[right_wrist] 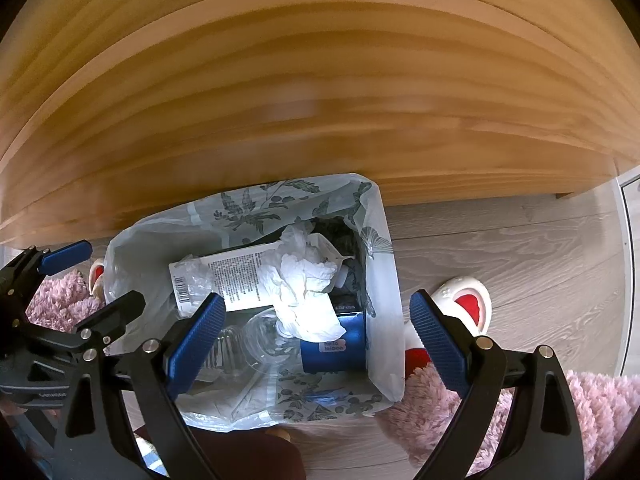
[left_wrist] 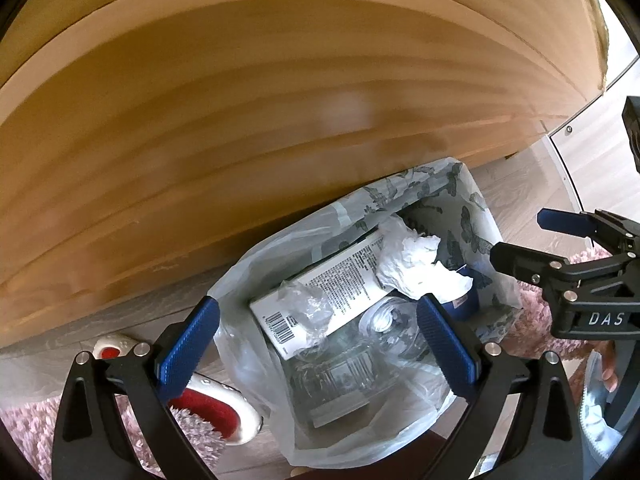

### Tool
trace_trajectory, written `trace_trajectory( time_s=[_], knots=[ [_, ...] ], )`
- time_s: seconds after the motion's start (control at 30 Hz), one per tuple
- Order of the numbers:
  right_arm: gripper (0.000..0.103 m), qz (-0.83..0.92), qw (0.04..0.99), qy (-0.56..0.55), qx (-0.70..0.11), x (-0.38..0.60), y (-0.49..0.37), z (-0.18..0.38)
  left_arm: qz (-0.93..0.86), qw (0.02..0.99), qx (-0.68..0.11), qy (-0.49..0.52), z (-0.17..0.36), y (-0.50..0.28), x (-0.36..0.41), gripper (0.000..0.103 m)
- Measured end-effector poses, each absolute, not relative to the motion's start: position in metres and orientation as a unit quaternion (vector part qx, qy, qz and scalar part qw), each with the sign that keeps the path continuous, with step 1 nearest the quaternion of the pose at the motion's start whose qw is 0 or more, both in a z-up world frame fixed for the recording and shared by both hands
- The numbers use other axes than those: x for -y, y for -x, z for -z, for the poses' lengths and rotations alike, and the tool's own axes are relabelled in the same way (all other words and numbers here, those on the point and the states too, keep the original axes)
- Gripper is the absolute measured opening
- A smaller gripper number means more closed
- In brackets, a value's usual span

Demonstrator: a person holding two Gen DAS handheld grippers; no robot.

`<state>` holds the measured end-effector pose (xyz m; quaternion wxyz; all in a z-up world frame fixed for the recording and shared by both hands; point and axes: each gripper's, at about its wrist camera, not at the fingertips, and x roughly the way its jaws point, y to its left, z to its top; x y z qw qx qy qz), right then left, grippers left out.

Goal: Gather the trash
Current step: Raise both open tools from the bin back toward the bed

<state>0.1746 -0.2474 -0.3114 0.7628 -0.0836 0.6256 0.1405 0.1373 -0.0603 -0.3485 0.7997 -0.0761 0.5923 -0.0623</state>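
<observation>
Trash: a crumpled white tissue (right_wrist: 304, 280) lies on top of the heap, over one long white carton (right_wrist: 236, 280) with fine print and a barcode; beside them sit one blue box (right_wrist: 332, 350) with a white label, one clear plastic cup (left_wrist: 390, 320) and a scrap of clear wrap (left_wrist: 308, 308).
Bin: one, lined with a pale bag (right_wrist: 380, 280) printed with leaves and butterflies, standing on the grey wood floor (right_wrist: 520, 248) just beside the base of the pine furniture (right_wrist: 320, 100).
Left gripper (left_wrist: 318, 344): fingers spread wide above the bin, nothing between them.
Right gripper (right_wrist: 316, 344): fingers also wide apart over the bin's right side, empty.
Slippers: two, white with red lining, one (right_wrist: 466, 300) on each side of the bin.
Rug: pink and shaggy (right_wrist: 560, 420), at the bin's near corners.
</observation>
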Motion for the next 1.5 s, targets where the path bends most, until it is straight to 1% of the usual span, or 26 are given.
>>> trace_trajectory(
  time_s=[0.33,0.5,1.03,1.07,1.1,1.5],
  knots=[
    [0.089,-0.143,0.771,0.08,-0.615,0.25,-0.171,0.306,0.066,0.813,-0.575,0.068,0.34,-0.14,0.061,0.095],
    [0.089,-0.144,0.779,0.077,-0.606,0.252,-0.169,0.297,0.06,0.831,-0.551,0.048,0.325,-0.136,0.062,0.095],
    [0.089,-0.178,0.833,0.06,-0.52,0.252,-0.152,0.241,0.058,0.886,-0.457,0.046,0.258,-0.116,0.056,0.095],
    [0.094,-0.179,0.836,0.057,-0.515,0.252,-0.151,0.238,0.057,0.89,-0.451,0.046,0.253,-0.114,0.055,0.095],
    [0.095,-0.182,0.841,0.053,-0.506,0.253,-0.15,0.233,0.056,0.892,-0.446,0.047,0.249,-0.112,0.054,0.095],
    [0.095,-0.193,0.875,0.023,-0.444,0.263,-0.139,0.192,0.041,0.922,-0.382,0.049,0.204,-0.098,0.041,0.095]
  ],
)
